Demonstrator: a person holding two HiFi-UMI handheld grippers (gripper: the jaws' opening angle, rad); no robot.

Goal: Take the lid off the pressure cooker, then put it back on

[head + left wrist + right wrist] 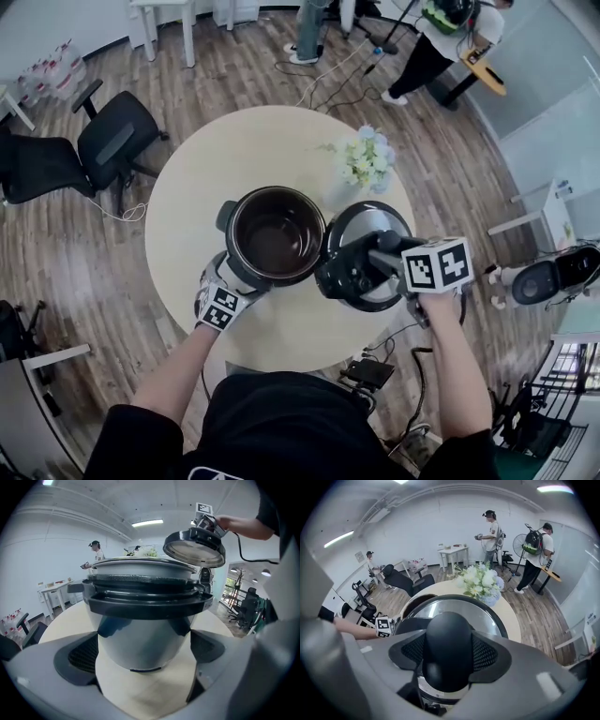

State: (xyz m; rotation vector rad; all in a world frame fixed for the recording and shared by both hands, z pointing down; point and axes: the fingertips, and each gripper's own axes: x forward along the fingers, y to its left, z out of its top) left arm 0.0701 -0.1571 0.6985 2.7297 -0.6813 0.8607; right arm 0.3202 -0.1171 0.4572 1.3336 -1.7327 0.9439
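Observation:
The pressure cooker point(275, 234) stands open on the round table point(262, 141), its dark pot bare. My left gripper point(230, 286) is at its near-left side. In the left gripper view the steel cooker body point(143, 634) fills the gap, and both pads point(82, 653) touch its sides. The lid point(375, 225) hangs in the air just right of the pot, above the table. My right gripper point(361, 262) is shut on the lid's black handle point(446, 644), with the lid's steel top point(487, 618) showing behind it. The lid point(194, 545) is tilted, well above the rim.
A vase of pale flowers point(366, 159) stands on the table behind the lid. Black office chairs point(117, 136) sit to the left on the wooden floor. Cables and a small device point(370, 373) lie near my feet. People stand at the far side of the room point(491, 536).

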